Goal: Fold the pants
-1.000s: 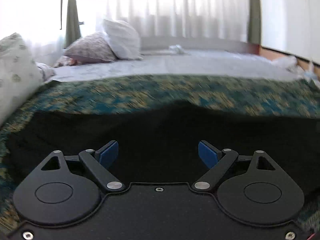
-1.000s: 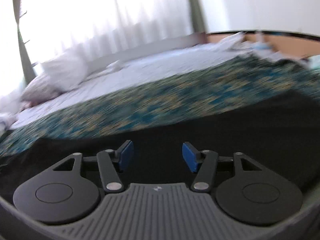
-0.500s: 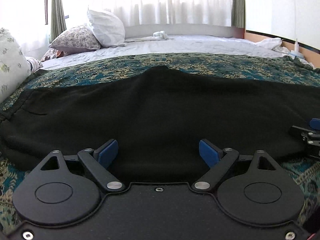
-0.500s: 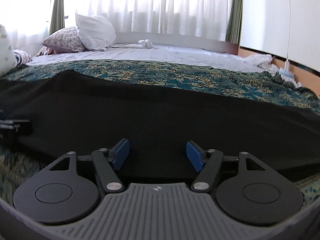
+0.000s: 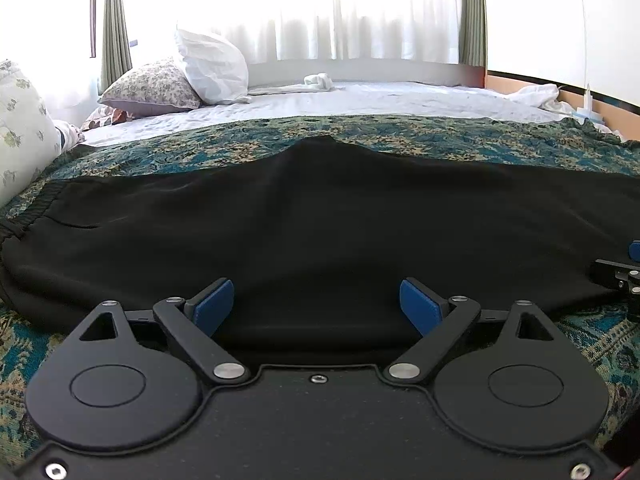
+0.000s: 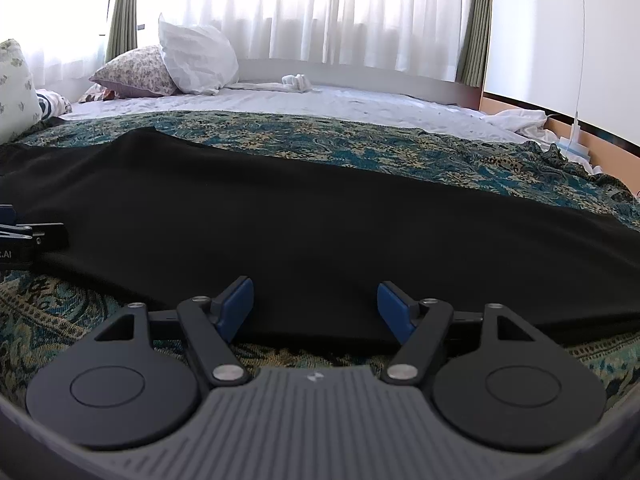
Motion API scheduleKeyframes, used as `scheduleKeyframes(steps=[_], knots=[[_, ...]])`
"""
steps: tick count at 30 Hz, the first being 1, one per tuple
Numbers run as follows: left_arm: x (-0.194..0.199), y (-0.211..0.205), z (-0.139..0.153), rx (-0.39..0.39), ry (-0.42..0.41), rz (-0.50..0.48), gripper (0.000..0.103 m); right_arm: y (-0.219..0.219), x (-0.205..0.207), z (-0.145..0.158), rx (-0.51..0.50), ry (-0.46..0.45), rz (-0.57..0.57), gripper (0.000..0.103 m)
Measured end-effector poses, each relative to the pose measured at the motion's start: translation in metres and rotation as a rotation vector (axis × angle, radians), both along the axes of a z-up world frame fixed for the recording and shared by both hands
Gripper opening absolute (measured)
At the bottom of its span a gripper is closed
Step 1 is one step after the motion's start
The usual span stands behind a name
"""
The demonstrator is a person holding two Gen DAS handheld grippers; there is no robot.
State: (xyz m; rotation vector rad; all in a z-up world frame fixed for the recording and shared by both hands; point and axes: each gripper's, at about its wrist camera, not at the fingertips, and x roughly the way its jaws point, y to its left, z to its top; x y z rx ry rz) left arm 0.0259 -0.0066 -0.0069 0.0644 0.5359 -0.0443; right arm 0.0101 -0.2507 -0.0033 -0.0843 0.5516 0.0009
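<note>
Black pants [image 5: 320, 216] lie flat and lengthwise across a patterned teal bedspread [image 5: 400, 136], with the elastic waistband at the left. They also fill the right wrist view [image 6: 304, 232]. My left gripper [image 5: 316, 306] is open and empty, low at the pants' near edge. My right gripper [image 6: 316, 304] is open and empty at the near edge further right. Each gripper shows at the edge of the other's view: the right gripper [image 5: 624, 272] and the left gripper [image 6: 28, 236].
Pillows [image 5: 212, 68] are stacked at the far left of the bed. A white sheet [image 5: 360, 100] covers the far part, with a small white cloth [image 5: 318, 80] on it. A curtained window runs behind. A white wall and a wooden ledge [image 6: 560, 128] are at the right.
Both grippers have moved back from the pants and settled level at the near edge. The view went from blurred and tilted to steady. Both stayed open.
</note>
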Motion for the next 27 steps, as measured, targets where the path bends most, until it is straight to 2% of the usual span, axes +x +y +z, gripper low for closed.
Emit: scheduleKeyframes(steps=[6,10,12,16,18,19,21,27], knots=[[-0.002,0.002,0.0,-0.003,-0.007,-0.003,0.09,0.002,0.0,0.002,0.0,0.007,-0.011,0.08],[0.001,0.004,0.01,-0.017,0.045,-0.018,0.086,0.004,0.0,0.01,0.007,0.018,-0.029,0.082],[0.004,0.01,0.02,-0.05,0.074,-0.047,0.069,0.005,0.0,0.016,0.028,0.006,-0.044,0.082],[0.023,0.023,0.043,-0.127,0.078,-0.064,0.058,0.027,0.003,0.02,0.044,-0.035,-0.011,0.082],[0.042,0.024,0.053,-0.119,0.077,-0.074,0.039,0.045,0.01,0.018,0.046,-0.036,0.025,0.082],[0.052,0.023,0.057,-0.108,0.08,-0.075,0.035,0.054,0.014,0.017,0.049,-0.034,0.047,0.081],[0.075,0.02,0.061,-0.093,0.097,-0.082,0.018,0.074,0.019,0.016,0.058,-0.043,0.091,0.073],[0.146,0.011,0.055,-0.153,0.201,-0.1,0.016,0.112,0.041,0.011,0.109,-0.018,0.153,0.056]])
